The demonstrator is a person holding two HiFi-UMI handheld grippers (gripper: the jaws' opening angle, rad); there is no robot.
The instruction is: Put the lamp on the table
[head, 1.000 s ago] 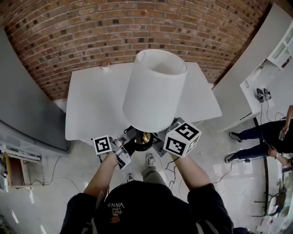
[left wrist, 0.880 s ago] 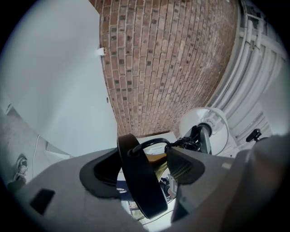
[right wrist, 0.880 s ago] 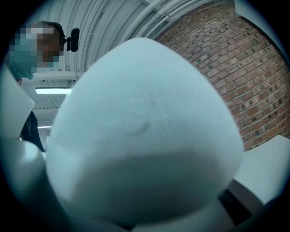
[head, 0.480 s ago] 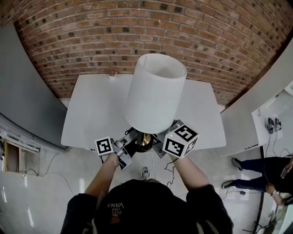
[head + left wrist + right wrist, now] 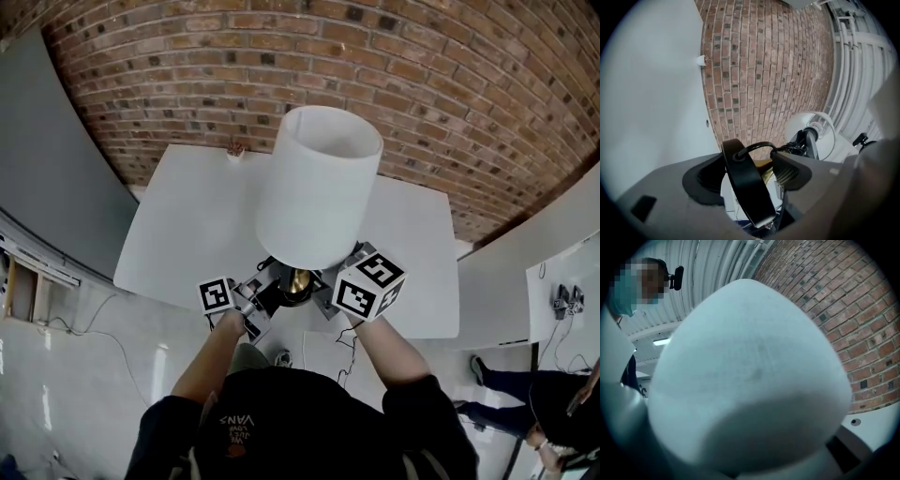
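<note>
The lamp has a tall white shade, a brass stem and a round black base. It hangs upright in the air over the near part of the white table. My left gripper is shut on the rim of the black base, which stands on edge between its jaws. My right gripper reaches under the shade from the right and holds the lamp's foot. The shade fills the right gripper view and hides the jaws there.
A brick wall runs behind the table. A small object sits at the table's far edge. A grey panel stands at the left. A second white table and a person are at the right. Cables lie on the floor.
The table has slid nearer in the head view, so the lamp's base now hangs over its near edge instead of over the floor. Both grippers keep the same hold.
</note>
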